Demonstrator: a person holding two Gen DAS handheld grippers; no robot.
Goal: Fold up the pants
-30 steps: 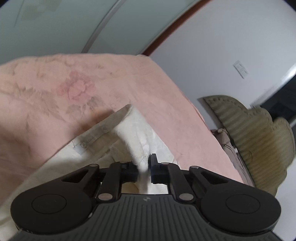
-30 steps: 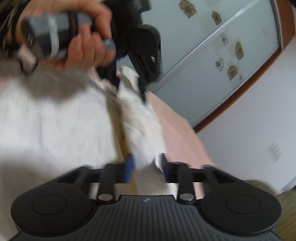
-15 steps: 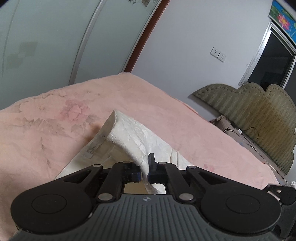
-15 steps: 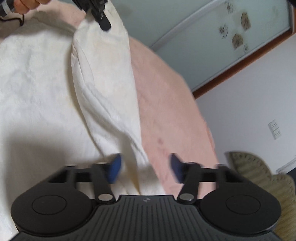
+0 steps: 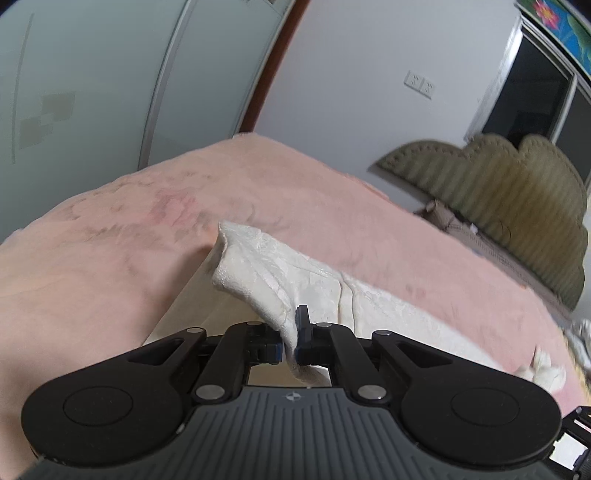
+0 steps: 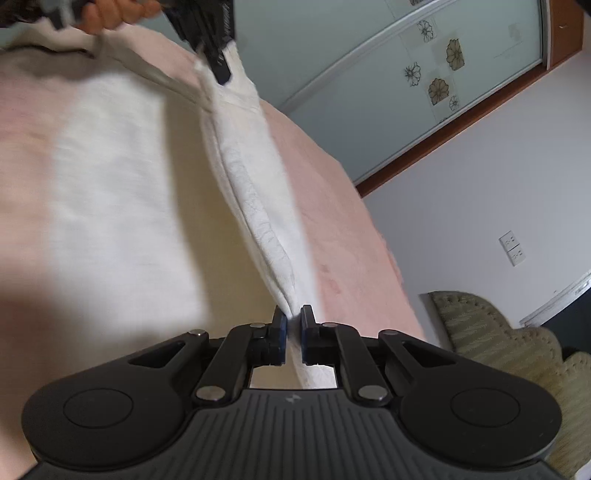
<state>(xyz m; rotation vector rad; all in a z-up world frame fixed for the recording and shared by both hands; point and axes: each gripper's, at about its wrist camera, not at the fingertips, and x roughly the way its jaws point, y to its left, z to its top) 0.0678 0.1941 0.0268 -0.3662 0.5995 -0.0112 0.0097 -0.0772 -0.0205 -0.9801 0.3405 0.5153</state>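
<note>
- Half a second ago the right gripper was spread wide with the cloth hanging loose between its blue pads; now the two pads are pressed together on a bunched edge of the cream-white textured fabric pants.
- The left gripper is clamped on a fold of the same pants, as it was in both earlier frames; the fold that rises ahead of its fingertips is lower and more spread out than before.
- In the right wrist view a taut ridge of cloth is seen running from the right gripper's pads up and away to the left gripper — there the cloth is pinched at its far end, with the person's left hand just behind it.
- The pants are of an embossed, crinkled weave, off-white, with a smoother cream inner face shown to the left of the left gripper's fingertips.
- The rest of the pants is spread flat to the left of the right gripper, on a pink plush bedspread with a faint floral print.
- A padded olive-green headboard with a scalloped, ribbed top is seen well beyond the left gripper, to its right.
</note>
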